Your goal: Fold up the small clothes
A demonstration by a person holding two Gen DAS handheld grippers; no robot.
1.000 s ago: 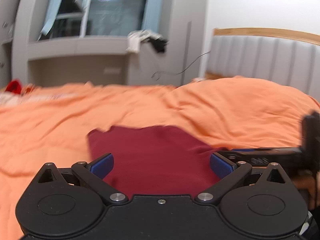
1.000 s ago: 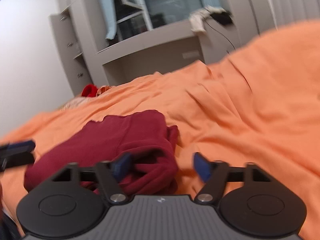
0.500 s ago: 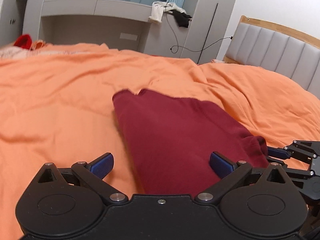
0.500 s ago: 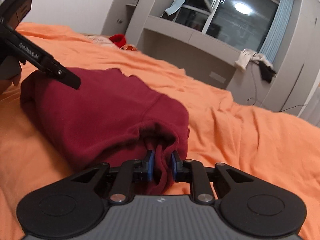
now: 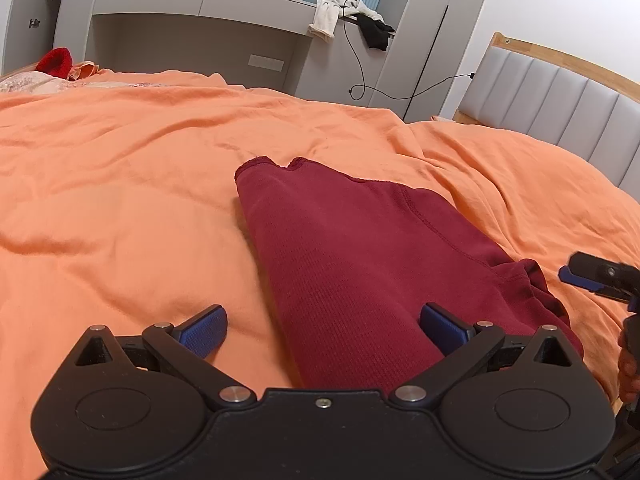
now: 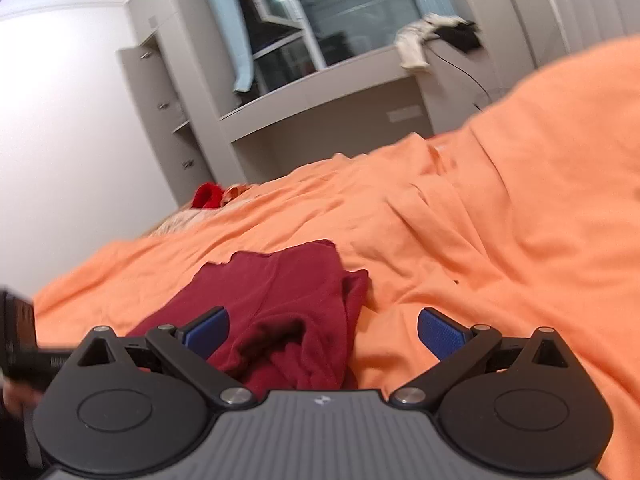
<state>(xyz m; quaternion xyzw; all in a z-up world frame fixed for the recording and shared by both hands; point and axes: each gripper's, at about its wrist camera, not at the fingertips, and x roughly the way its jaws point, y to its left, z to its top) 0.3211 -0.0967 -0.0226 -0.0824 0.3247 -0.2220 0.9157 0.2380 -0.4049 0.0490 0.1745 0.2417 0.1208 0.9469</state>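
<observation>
A dark red garment [image 5: 360, 256] lies folded into a long strip on the orange bed cover [image 5: 120, 200]. My left gripper [image 5: 324, 330] is open just above its near end, the cloth passing between the blue pads without being pinched. In the right wrist view the same red garment [image 6: 280, 304] lies ahead with its bunched end nearest. My right gripper [image 6: 322, 328] has its jaws opening wide; the bunched cloth lies loose between them, touched by neither pad. The right gripper's fingertip [image 5: 592, 276] shows at the right edge of the left wrist view.
A padded grey headboard [image 5: 560, 96] stands at the right. Grey shelving [image 5: 200, 20] with clothes draped on it and a hanging cable runs behind the bed. A bright red item [image 5: 54, 62] and pale cloth lie at the far left of the bed.
The right gripper pinched the garment's bunched end half a second ago, then let go and drew back. The left gripper came down over the near end and has stayed open.
</observation>
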